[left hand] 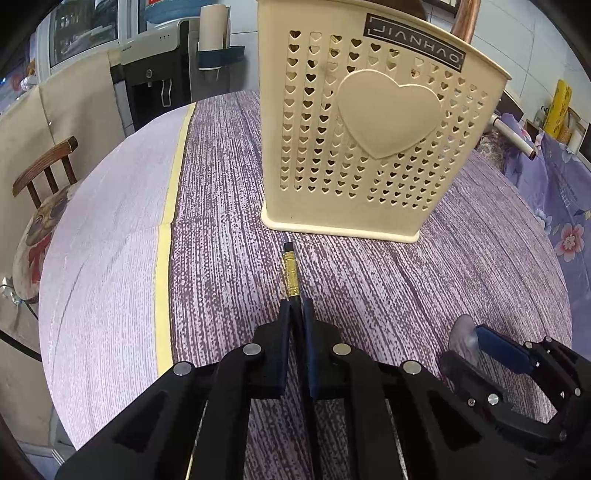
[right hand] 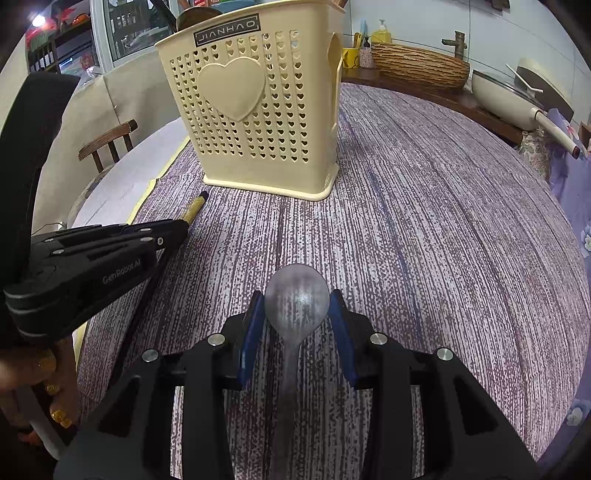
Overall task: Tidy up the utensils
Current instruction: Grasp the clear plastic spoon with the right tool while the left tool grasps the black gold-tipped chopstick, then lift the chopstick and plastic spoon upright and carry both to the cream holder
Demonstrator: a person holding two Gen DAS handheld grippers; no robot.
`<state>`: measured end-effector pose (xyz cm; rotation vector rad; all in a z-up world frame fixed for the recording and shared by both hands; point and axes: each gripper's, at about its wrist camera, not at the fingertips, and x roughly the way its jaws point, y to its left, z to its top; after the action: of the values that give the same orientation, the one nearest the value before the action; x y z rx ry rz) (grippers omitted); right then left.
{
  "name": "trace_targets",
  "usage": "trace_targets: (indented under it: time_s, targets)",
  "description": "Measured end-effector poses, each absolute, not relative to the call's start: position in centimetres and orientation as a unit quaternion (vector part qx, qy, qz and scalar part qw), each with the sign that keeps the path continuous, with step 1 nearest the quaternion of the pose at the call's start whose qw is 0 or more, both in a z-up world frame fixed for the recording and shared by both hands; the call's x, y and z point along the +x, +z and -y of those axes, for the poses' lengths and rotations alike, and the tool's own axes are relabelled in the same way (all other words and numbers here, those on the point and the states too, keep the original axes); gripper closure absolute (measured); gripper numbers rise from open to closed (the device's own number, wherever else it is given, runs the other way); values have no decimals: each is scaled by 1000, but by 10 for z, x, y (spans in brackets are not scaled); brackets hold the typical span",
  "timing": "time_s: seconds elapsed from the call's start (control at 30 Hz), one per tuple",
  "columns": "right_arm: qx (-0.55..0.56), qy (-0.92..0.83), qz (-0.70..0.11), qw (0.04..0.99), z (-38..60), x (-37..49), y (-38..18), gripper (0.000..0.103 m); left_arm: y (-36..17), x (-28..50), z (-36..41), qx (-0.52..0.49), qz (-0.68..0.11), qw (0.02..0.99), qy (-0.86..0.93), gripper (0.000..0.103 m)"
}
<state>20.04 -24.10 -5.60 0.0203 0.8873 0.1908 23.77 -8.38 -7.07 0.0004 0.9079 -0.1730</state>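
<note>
A cream utensil holder (left hand: 369,147) with heart-shaped holes stands upright on the round table (left hand: 229,184). My left gripper (left hand: 296,306) is shut on a black chopstick (left hand: 290,271) with a gold band. Its end points at the holder's base, a short way in front of it. In the right wrist view the same chopstick (right hand: 195,206) sticks out of the left gripper (right hand: 183,225), low over the table. My right gripper (right hand: 296,306) is shut on a translucent spoon (right hand: 295,291), blue pads against both sides of its bowl, handle running back under the camera. The holder (right hand: 258,110) stands beyond it.
A copper-coloured handle (left hand: 467,18) rises from the holder. A yellow tape strip (left hand: 166,229) runs across the table's left part. A wooden chair (left hand: 44,166) stands left of the table. A white pan (right hand: 509,96) and a woven basket (right hand: 417,66) sit on the counter behind.
</note>
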Motion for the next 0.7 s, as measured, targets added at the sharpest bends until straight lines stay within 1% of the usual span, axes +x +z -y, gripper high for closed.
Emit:
trace_targets:
  time_s: [0.1, 0.27, 0.7]
  targets:
    - [23, 97, -426, 899, 245, 201, -55, 66, -70, 238, 84, -10, -440, 894, -86, 95]
    - [37, 107, -396, 911, 251, 197, -40, 66, -61, 234, 75, -33, -429, 898, -94, 95]
    - [61, 144, -318, 935, 255, 176, 24, 66, 32, 193, 53, -68, -312, 938, -132, 96]
